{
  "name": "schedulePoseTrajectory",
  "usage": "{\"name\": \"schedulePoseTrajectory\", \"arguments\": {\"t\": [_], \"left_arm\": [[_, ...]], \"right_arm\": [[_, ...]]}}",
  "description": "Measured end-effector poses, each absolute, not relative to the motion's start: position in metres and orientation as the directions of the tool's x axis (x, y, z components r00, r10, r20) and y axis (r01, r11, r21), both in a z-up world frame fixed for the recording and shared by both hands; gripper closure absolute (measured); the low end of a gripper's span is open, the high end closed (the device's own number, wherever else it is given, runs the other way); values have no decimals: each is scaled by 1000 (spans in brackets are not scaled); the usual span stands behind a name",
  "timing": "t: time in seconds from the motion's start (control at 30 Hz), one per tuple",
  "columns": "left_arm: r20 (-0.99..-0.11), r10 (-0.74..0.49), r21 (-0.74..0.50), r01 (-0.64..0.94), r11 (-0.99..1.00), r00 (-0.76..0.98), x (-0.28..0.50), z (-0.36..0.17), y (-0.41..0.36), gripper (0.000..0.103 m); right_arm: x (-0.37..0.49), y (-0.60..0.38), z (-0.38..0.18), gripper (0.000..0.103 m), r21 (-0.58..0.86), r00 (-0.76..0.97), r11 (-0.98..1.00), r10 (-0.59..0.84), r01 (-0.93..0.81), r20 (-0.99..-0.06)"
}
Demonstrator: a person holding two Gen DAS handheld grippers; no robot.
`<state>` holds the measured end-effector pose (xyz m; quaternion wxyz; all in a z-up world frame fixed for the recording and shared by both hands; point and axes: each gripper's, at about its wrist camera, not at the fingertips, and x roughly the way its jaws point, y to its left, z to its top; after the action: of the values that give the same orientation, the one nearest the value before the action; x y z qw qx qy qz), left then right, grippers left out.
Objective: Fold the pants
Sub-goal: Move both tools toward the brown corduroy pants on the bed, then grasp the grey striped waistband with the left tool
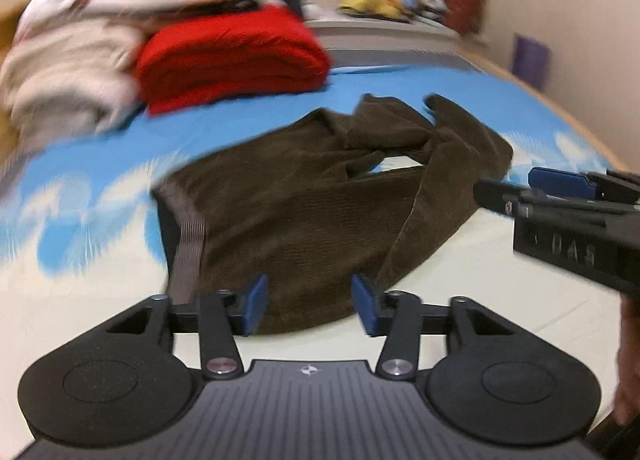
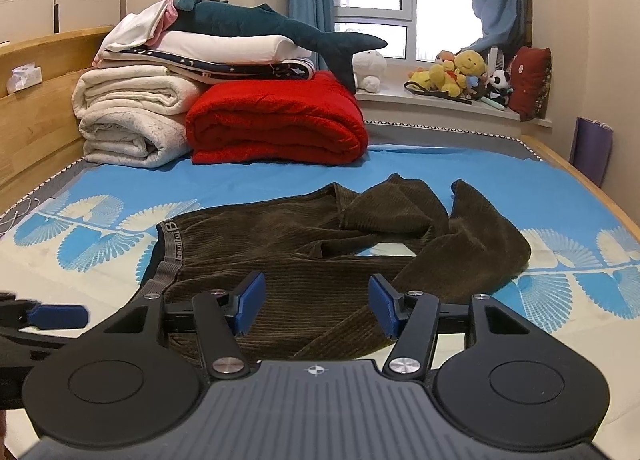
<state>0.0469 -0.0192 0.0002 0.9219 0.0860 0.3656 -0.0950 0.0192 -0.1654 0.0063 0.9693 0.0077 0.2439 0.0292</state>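
Brown corduroy pants (image 2: 304,256) lie rumpled on the blue-and-cream bed sheet (image 2: 248,180), not yet folded. Waistband (image 2: 166,256) sits at the left end, legs run off to the right and bunch up, one leg doubled back toward the near edge, so the long axis runs roughly left-to-right across both views. Left gripper (image 1: 308,304) is nearest the waistband end, jaws apart with nothing pinched; the near hem of the pants shows in the gap between its blue pads, but contact can't be confirmed since the view is motion-blurred. Right gripper (image 2: 316,308) sits further right over the near leg fold, jaws also apart and empty, cloth just ahead and under it. Likely next step: each claw takes its own end, left on waistband, right on leg, and the coming move depends on that left-right split along the pants' length. Right wrist view is sharp: it shows waistband lettering, the stacked blankets with the red blanket (image 2: 276,124), a plush shark (image 2: 256,24), and the windowsill toys (image 2: 456,72), plus a tip of the left claw at the left edge. Left wrist view alone shows the right gripper's body (image 1: 568,216) from the side, near the leg end, and a bit of the person's hand at the right edge.
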Motion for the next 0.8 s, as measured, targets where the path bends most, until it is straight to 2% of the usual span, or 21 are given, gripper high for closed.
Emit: {"name": "schedulePoseTrajectory", "arguments": {"t": [0.07, 0.13, 0.23, 0.3, 0.4, 0.47, 0.53, 0.8], "left_arm": [[-665, -142, 74, 254, 964, 733, 60, 13, -18, 58], [-617, -184, 37, 261, 965, 766, 69, 19, -11, 58], [-547, -189, 95, 285, 954, 816, 69, 0, -3, 58], [-622, -142, 126, 277, 952, 770, 81, -10, -3, 69], [-643, -193, -7, 247, 969, 741, 94, -8, 10, 69], [-657, -174, 2, 233, 972, 734, 101, -12, 9, 69], [-666, -163, 10, 227, 974, 728, 104, -16, 9, 69], [-685, -167, -3, 226, 974, 709, 114, -23, 16, 69]], "right_arm": [[20, -169, 6, 45, 25, 880, 998, 59, -54, -471], [20, -175, 7, 51, 26, 886, 999, 48, -41, -460], [21, -186, 7, 53, 39, 889, 999, 22, -5, -457], [26, -195, 5, 54, 58, 885, 998, 15, 13, -465], [38, -201, 2, 55, 44, 881, 999, 5, 18, -474], [50, -203, -1, 58, 35, 880, 999, -1, 20, -476], [69, -206, -5, 67, 38, 877, 999, -12, 34, -480], [122, -204, -29, 68, 38, 850, 999, -9, 34, -526]]}}
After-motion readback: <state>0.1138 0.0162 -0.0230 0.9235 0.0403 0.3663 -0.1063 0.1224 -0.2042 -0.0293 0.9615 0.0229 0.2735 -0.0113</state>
